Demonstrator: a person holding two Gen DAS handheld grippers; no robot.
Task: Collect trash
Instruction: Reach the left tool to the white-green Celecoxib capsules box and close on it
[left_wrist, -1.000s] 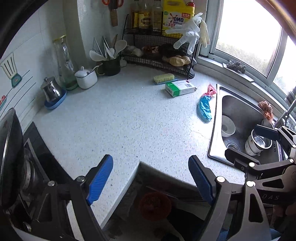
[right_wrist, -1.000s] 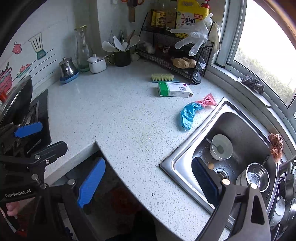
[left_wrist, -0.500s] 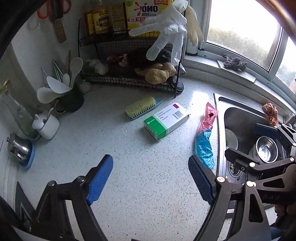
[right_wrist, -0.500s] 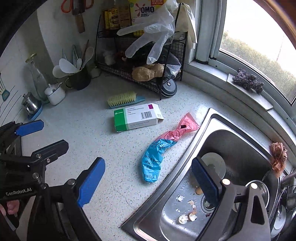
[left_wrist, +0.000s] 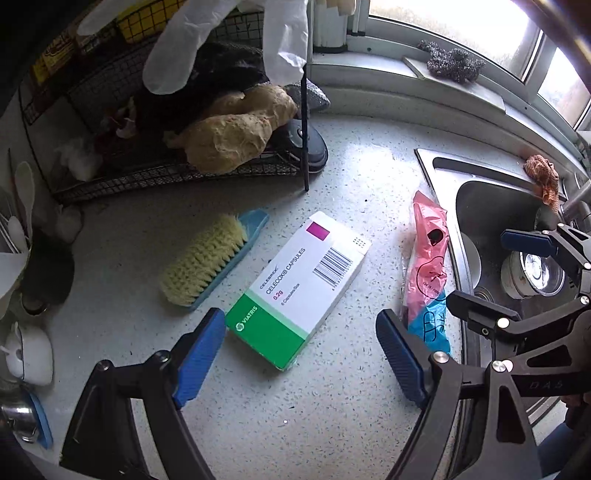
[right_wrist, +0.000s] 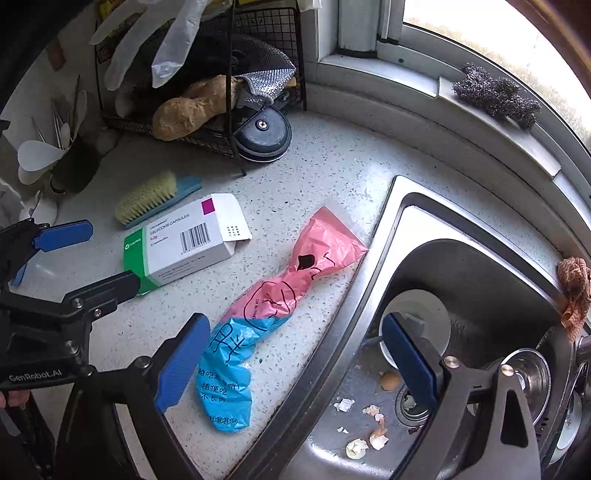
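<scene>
A white and green medicine box (left_wrist: 299, 288) lies flat on the speckled counter, its near green end between the open jaws of my left gripper (left_wrist: 301, 354), just in front of them. It also shows in the right wrist view (right_wrist: 184, 240), one end flap open. A crumpled pink and blue plastic wrapper (right_wrist: 266, 310) lies beside the sink rim; in the left wrist view it (left_wrist: 426, 266) is right of the box. My right gripper (right_wrist: 293, 362) is open, its left finger by the wrapper's blue end, its right finger over the sink. Eggshell bits (right_wrist: 369, 432) lie in the sink.
A scrub brush (left_wrist: 210, 258) lies left of the box. A wire rack (left_wrist: 177, 147) with ginger and hanging gloves stands behind. The steel sink (right_wrist: 480, 288) holds a bowl (right_wrist: 417, 321) and a pot. A white jug (left_wrist: 26, 354) and utensil cup stand at the left. Steel wool sits on the sill.
Both grippers have moved forward and down over the counter towards the box and wrapper, which now look much larger and closer. Both stayed open.
</scene>
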